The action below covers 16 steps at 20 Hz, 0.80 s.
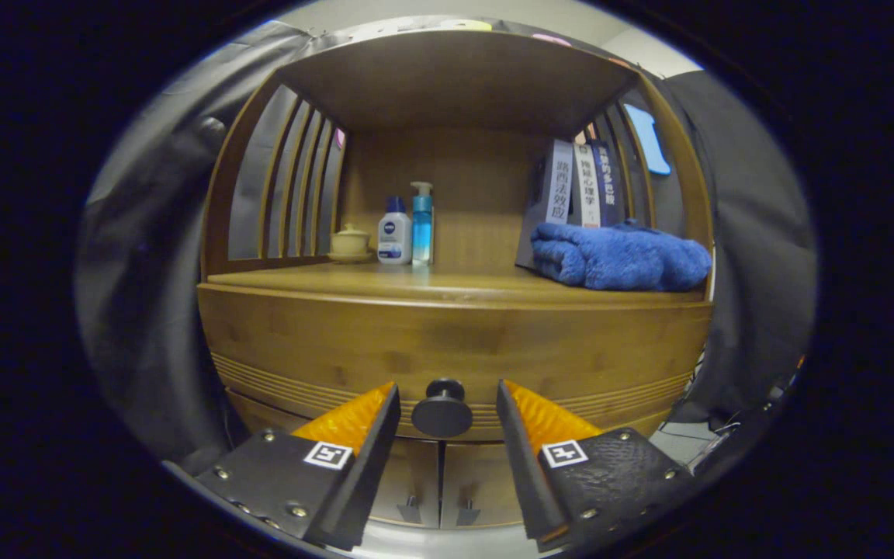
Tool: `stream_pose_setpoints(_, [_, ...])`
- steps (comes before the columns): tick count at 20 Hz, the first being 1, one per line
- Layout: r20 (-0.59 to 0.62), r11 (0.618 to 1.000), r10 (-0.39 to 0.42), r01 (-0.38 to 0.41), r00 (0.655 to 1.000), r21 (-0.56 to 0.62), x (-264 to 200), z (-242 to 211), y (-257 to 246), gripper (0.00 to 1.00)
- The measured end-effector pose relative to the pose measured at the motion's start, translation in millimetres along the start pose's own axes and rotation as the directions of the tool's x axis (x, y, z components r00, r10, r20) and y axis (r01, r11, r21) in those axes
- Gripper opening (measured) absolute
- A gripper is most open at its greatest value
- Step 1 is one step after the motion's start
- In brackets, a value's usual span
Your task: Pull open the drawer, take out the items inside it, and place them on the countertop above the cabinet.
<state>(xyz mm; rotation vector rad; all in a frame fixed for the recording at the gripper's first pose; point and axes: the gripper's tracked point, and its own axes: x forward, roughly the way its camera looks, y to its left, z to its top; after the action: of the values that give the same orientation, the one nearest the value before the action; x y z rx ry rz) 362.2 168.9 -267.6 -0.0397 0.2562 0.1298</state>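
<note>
Drawer [455,341] knob [442,407] sits between released tongs [447,404]; Nivea bottle [394,231] on countertop [447,283].

The gripper view looks straight ahead along the two fingers [354,423], level with the front of a wooden cabinet [455,341] and close to it. It faces the drawer knob [442,408], which sits between the fingertips, and takes in the countertop [447,281] and the open shelf space above it, up to the shelf's top board
</note>
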Motion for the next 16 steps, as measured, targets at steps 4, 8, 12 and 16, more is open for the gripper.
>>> stream_pose_setpoints(4, [-0.041, 0.998, -0.031, 0.033, 0.999, 0.055, 5.6, -7.2, 2.9, 0.5])
stream_pose_setpoints(8, [-0.066, 0.992, -0.05, 0.057, 0.997, 0.111, -4.6, -9.3, 3.0, 0.29])
stream_pose_setpoints(12, [-0.076, 0.994, -0.039, 0.047, 0.996, 0.099, -43.6, -13.8, 0.4, 0.29])
stream_pose_setpoints(16, [-0.089, 0.994, -0.027, 0.037, 0.996, 0.104, -94.6, -19.3, -0.4, 0.29])
